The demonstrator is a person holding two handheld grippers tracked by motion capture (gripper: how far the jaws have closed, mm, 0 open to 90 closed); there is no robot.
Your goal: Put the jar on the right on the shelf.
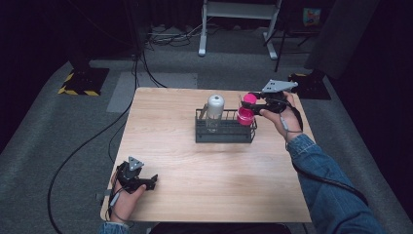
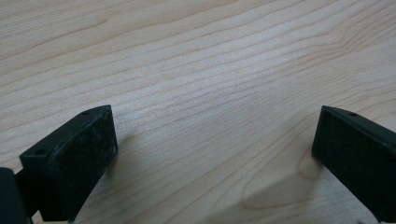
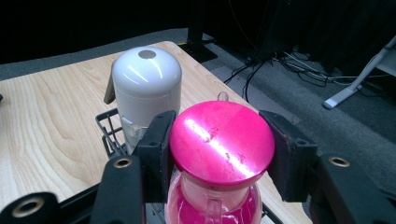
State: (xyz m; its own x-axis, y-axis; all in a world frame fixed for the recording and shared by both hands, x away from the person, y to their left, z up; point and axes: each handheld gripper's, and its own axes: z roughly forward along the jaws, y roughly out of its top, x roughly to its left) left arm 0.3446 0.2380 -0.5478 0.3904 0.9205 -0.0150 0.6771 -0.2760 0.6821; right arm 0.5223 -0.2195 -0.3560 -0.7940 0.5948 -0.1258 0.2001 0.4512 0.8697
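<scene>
A black wire rack point(image 1: 224, 137) stands mid-table. In its left part a clear bottle with a rounded white cap point(image 1: 215, 110) stands upright; the right gripper view shows that cap point(image 3: 147, 77) just beyond my jaws. My right gripper point(image 1: 253, 101) is shut on the round lid of a pink bottle point(image 1: 245, 116), held upright at the rack's right end. Both jaws press the pink lid point(image 3: 222, 151) from either side, above the rack's wire edge point(image 3: 106, 122). At the table's front left corner my left gripper point(image 1: 149, 183) rests open, with bare wood between its jaws point(image 2: 212, 140).
The wooden table point(image 1: 209, 170) has open room in front of and left of the rack. Beyond it, on grey carpet, lie cables point(image 1: 146, 63), a yellow-and-black striped base point(image 1: 83, 80) and a white stand's legs point(image 1: 202, 46). A cable trails off the table's left edge.
</scene>
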